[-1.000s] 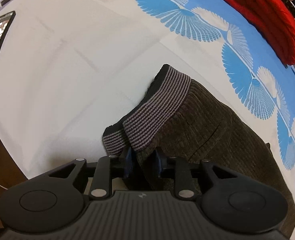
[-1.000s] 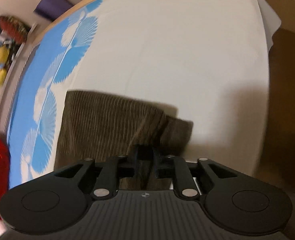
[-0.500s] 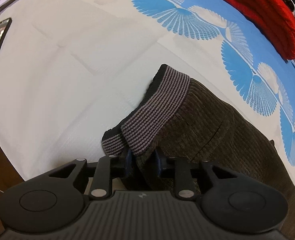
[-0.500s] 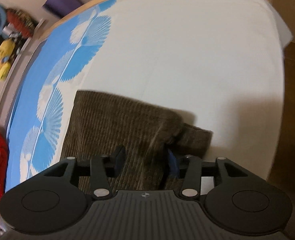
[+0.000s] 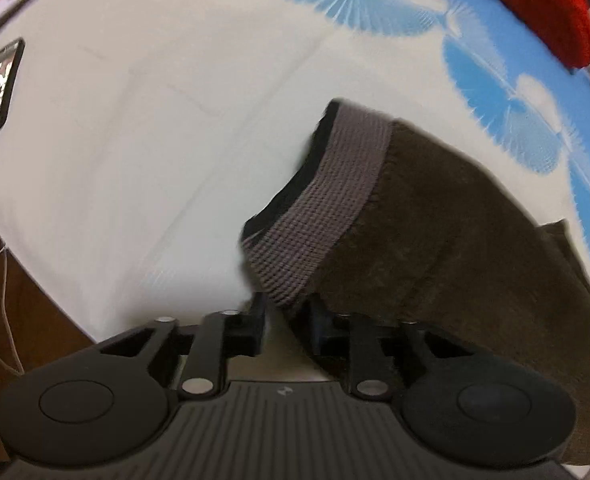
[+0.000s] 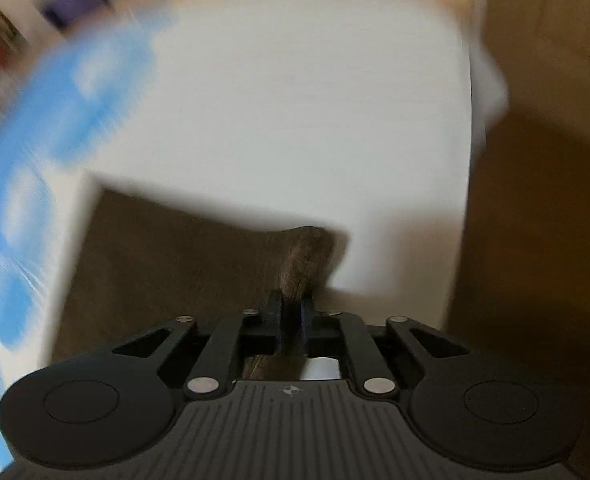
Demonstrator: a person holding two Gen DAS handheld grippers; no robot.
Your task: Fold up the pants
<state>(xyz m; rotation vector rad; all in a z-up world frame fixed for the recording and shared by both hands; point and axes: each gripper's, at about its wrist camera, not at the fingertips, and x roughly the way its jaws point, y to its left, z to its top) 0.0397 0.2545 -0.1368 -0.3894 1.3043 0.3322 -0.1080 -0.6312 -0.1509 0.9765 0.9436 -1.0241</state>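
**Both ends of the pants in hand**

Left wrist view: our left gripper [image 5: 283, 320], jaws just widened, stands released around the grey ribbed waistband [image 5: 323, 204] of the brown corduroy pants [image 5: 455, 248] at twelve o'clock on the white bedsheet [image 5: 135, 140]; blur hides any contact.

Right wrist view: our right gripper [image 6: 291, 316], just closed, pinches a pants corner [image 6: 303, 260], probably for lifting; everything else is smeared.
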